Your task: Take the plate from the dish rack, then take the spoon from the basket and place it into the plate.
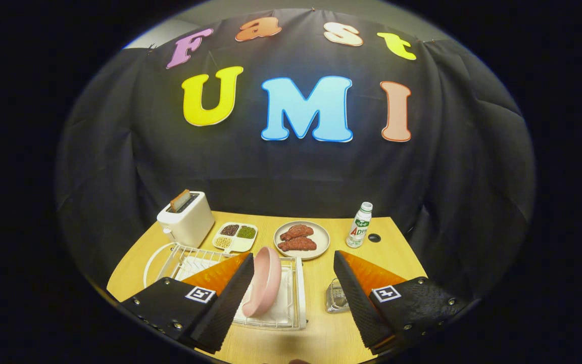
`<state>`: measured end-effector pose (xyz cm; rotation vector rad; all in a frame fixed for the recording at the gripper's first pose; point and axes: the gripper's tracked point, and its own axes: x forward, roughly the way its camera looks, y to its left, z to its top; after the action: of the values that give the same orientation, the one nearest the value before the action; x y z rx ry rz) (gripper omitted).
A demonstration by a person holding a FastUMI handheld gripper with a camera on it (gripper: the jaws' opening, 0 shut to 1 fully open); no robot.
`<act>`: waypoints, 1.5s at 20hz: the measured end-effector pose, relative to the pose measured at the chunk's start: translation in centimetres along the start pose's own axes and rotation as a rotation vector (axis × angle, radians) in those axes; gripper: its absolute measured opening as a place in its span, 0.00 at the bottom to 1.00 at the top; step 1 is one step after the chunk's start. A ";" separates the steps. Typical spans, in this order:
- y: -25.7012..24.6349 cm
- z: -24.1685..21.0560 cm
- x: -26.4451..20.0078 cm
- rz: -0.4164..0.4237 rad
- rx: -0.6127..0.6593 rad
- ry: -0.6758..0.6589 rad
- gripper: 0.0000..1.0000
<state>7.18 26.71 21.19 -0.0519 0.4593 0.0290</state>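
Between wide-open jaws, pink round plate [265,280] stands on edge in white wire dish rack [298,293]; centre jaws on rim, close gently, lift straight.

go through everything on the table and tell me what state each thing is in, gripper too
gripper: open, fingers apart, holding nothing
pink plate: upright on edge in the dish rack
toaster: bread sticking up
bottle: upright, capped
grey plate: holds two pieces of meat
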 end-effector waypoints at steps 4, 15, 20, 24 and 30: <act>1.4 -1.7 2.6 -0.046 -0.032 0.114 0.97; 1.0 -5.3 8.3 -0.224 -0.123 0.307 0.84; 0.4 -7.5 9.9 -0.280 -0.151 0.398 0.77; 1.3 -8.3 10.5 -0.252 -0.158 0.427 0.40; 1.9 -8.1 10.7 -0.203 -0.155 0.454 0.14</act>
<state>13.12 28.34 9.10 -0.2609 0.9031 -0.1498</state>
